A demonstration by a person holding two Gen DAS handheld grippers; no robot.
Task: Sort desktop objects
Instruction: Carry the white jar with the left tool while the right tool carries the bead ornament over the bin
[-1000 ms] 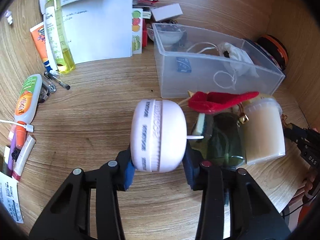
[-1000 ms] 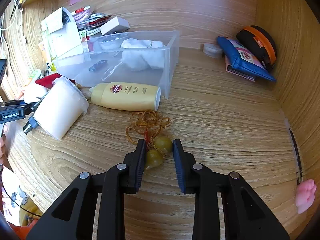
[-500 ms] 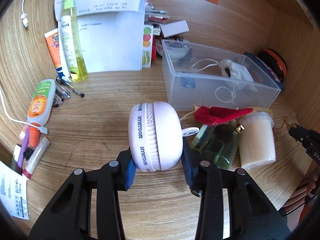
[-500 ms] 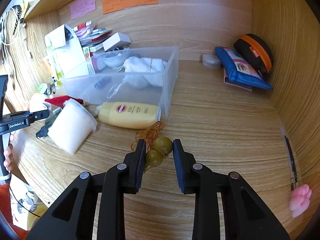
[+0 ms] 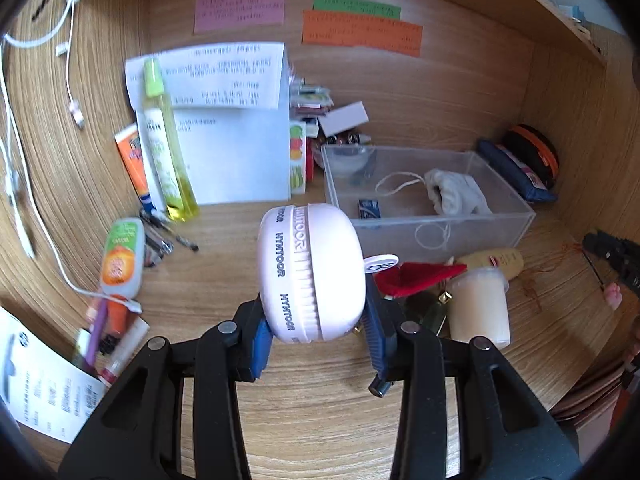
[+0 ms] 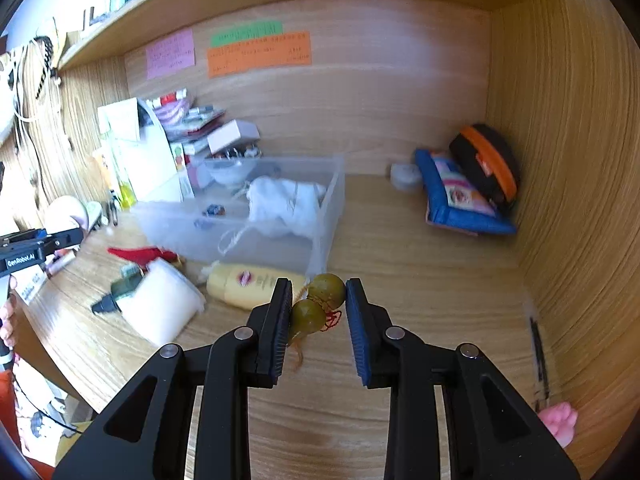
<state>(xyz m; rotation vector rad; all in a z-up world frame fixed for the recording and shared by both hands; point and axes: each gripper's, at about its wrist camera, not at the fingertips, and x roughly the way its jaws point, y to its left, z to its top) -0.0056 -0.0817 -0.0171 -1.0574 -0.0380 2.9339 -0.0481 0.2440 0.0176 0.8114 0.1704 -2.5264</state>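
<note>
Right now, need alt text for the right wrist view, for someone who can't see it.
The right gripper is shut on an olive-green gourd charm with a red-brown cord, held above a wooden desk. Behind it a yellow lotion bottle lies against a clear plastic bin holding a white cloth pouch. A blue pouch and a black-and-orange case sit at the far right.

Both tools (image 5: 316,332) (image 6: 316,316) and their loads, now higher.
</note>
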